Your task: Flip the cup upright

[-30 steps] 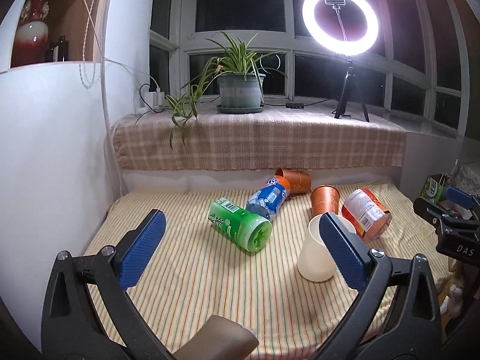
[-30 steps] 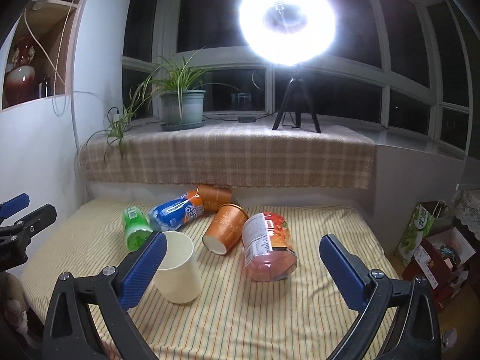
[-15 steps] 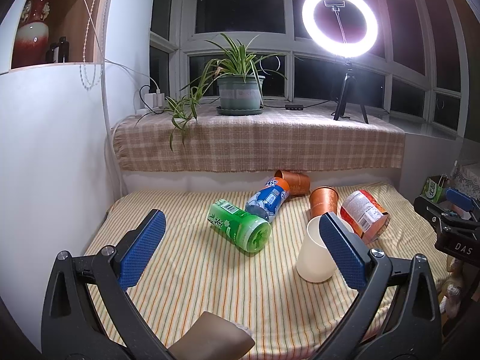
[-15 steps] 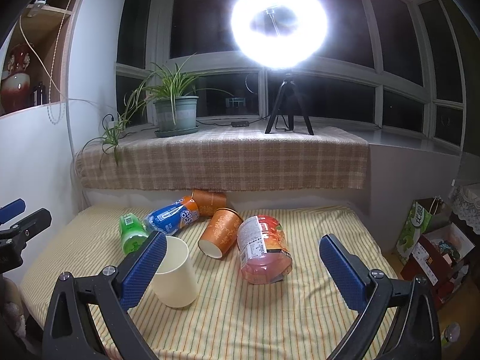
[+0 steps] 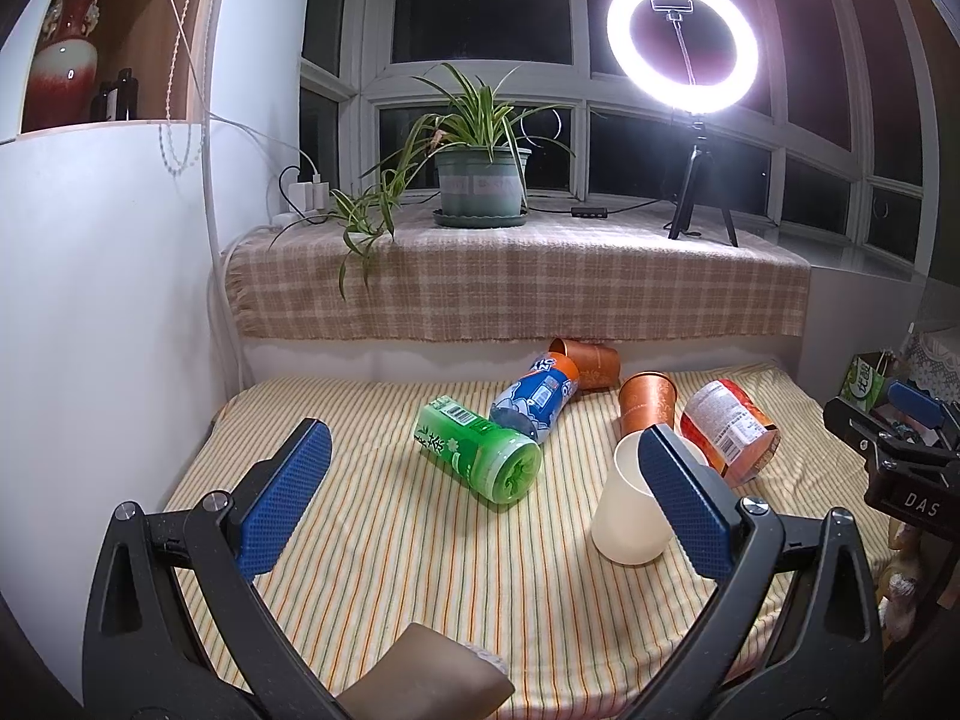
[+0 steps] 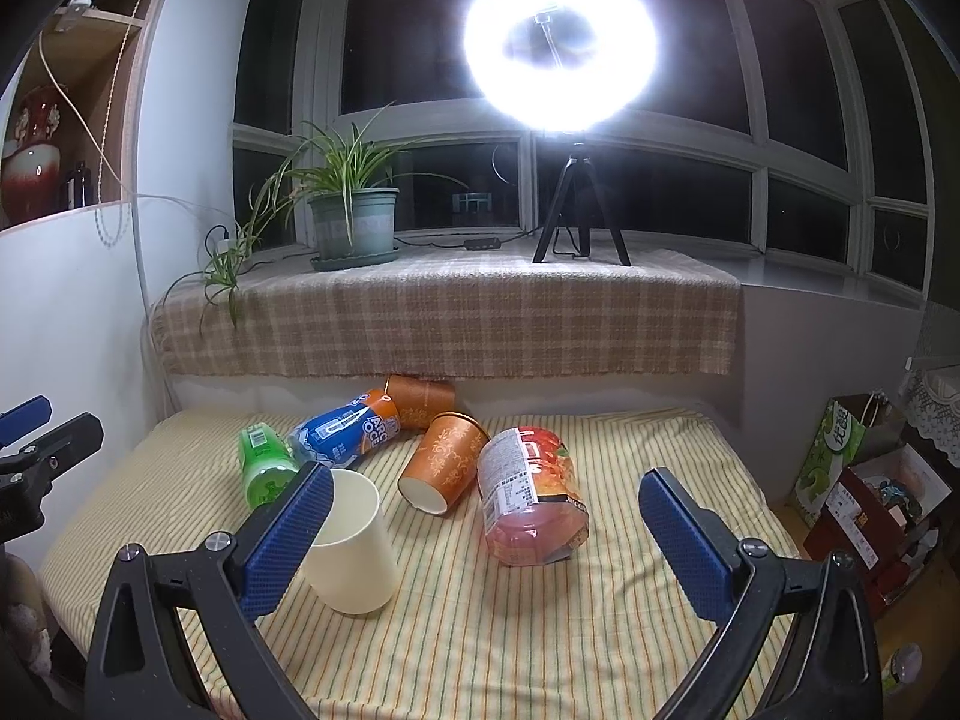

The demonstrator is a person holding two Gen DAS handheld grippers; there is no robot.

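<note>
A cream cup [image 5: 627, 513] [image 6: 354, 546] stands upright on the striped cloth [image 5: 384, 540], mouth up. Behind it several cups lie on their sides: a green one [image 5: 477, 456] [image 6: 264, 468], a blue one [image 5: 537, 399] [image 6: 345, 429], two orange ones [image 5: 648, 405] [image 6: 444, 462] and a red one [image 5: 729, 423] [image 6: 531, 498]. My left gripper [image 5: 480, 498] is open and empty, above the front of the cloth. My right gripper [image 6: 480, 531] is open and empty, with the cream cup behind its left finger.
A checked ledge [image 5: 516, 282] at the back holds a potted plant [image 5: 480, 180] and a ring light on a tripod [image 5: 684, 54]. A white wall [image 5: 102, 300] stands at the left. Boxes and bags [image 6: 864, 480] sit on the right, off the cloth.
Both grippers have pulled back and risen slightly. The cups have not moved.
</note>
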